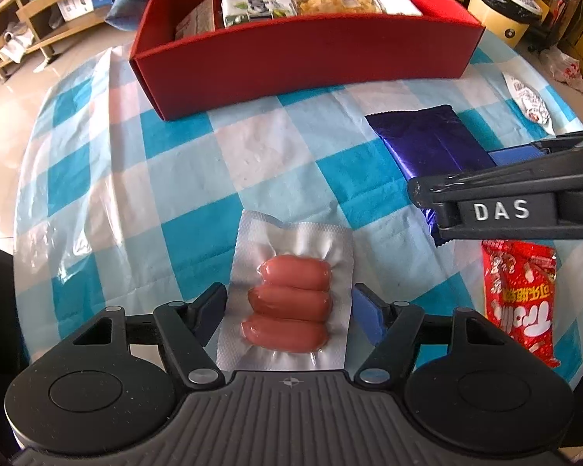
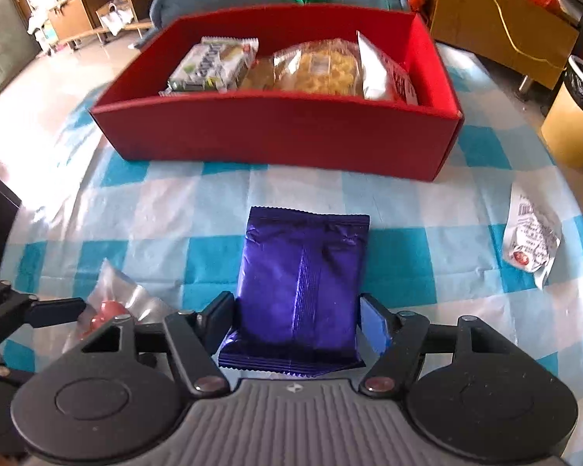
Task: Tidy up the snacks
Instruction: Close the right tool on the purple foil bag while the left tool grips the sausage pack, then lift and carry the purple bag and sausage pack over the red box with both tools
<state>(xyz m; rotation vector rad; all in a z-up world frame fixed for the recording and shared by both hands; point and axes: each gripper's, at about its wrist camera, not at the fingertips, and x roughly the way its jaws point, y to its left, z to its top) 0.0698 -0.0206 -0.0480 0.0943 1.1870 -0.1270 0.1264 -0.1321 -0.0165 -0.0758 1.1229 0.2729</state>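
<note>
Checked plastic cloth in blue and white (image 2: 175,209) is spread over the round worktop. At its far side a rectangular red cardboard box (image 2: 276,136) is seen, with crinkled snack packets inside. Nearer, a shiny purple foil packet (image 2: 303,283) is clamped at its sides by the right tool (image 2: 297,320). A flat clear vacuum pack of three smooth sausages (image 1: 289,303) lies between the fingers of the left tool (image 1: 289,310); they stand apart at its edges and whether they touch it cannot be told. A red printed packet (image 1: 519,303) lies beside.

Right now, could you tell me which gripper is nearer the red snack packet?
Right. The right gripper hovers just above the red snack packet; the left gripper straddles the sausage pack beside it.
</note>
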